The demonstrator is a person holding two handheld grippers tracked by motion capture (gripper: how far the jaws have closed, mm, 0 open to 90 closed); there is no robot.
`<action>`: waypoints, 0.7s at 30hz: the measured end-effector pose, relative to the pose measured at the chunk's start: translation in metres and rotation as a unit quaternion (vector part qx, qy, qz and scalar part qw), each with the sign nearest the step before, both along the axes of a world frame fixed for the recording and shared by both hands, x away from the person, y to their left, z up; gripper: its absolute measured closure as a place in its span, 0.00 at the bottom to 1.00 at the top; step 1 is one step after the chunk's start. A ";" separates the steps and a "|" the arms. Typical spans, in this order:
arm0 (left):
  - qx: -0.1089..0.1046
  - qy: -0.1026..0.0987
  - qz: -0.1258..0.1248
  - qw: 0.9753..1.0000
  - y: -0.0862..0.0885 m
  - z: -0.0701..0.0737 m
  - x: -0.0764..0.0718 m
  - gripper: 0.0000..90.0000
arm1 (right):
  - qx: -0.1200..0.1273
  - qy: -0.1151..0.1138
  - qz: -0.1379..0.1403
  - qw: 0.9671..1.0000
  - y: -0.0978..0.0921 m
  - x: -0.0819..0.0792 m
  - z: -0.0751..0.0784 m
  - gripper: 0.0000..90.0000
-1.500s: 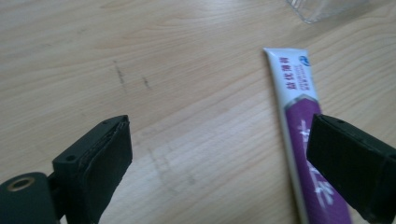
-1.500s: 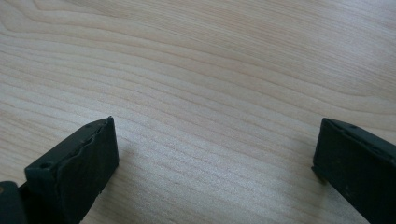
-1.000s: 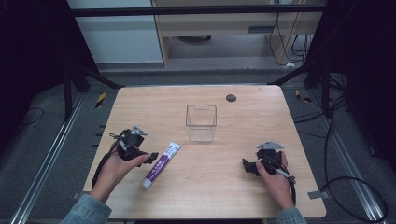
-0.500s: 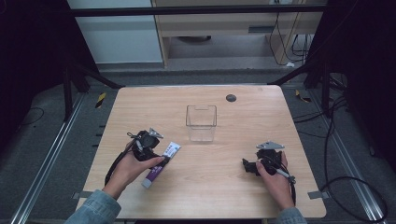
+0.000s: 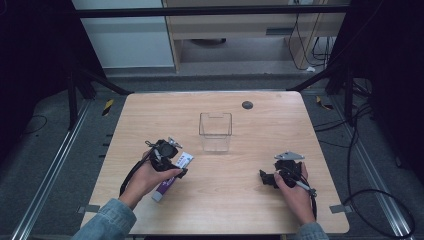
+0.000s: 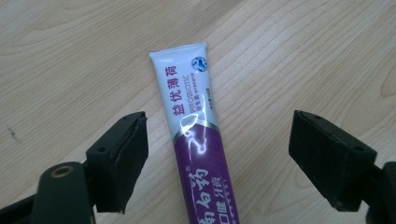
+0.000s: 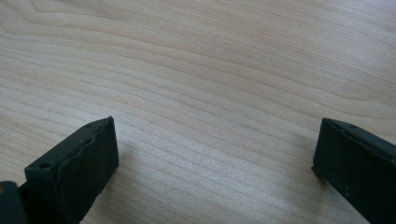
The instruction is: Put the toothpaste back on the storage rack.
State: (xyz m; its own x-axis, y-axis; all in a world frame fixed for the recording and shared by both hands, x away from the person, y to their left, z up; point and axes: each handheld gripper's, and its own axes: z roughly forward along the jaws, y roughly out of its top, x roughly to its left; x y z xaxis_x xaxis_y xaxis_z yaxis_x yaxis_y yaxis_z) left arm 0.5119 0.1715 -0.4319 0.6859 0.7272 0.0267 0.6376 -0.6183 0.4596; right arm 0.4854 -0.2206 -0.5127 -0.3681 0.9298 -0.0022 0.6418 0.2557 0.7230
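A white and purple toothpaste tube [image 5: 172, 176] [image 6: 198, 140] lies flat on the wooden table [image 5: 220, 210] at the left front. My left gripper [image 5: 167, 159] [image 6: 217, 154] hovers just over the tube, open, with one jaw on each side of it and not touching it. At the right front my right gripper [image 5: 270, 179] [image 7: 215, 163] rests low on the table, open, with bare wood between its jaws. A clear plastic box [image 5: 215, 131] stands upright at the table's middle.
A small dark round disc [image 5: 247, 105] lies near the table's far edge. Black frame posts stand at both far corners, and cables run over the floor to the right.
My left gripper has moved right, from beside the tube to over its white end. The right gripper has stayed still.
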 end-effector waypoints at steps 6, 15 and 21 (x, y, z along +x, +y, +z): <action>0.010 0.010 0.001 1.000 -0.003 -0.007 0.003 0.30 | 0.000 0.000 0.000 1.000 0.000 0.000 0.000 0.00; 0.021 0.026 0.020 0.999 0.003 -0.022 0.009 0.39 | 0.000 0.000 0.000 1.000 0.000 0.000 0.000 0.00; 0.016 0.033 0.029 0.999 0.006 -0.028 0.009 0.44 | 0.000 0.000 0.000 1.000 0.000 0.000 0.000 0.00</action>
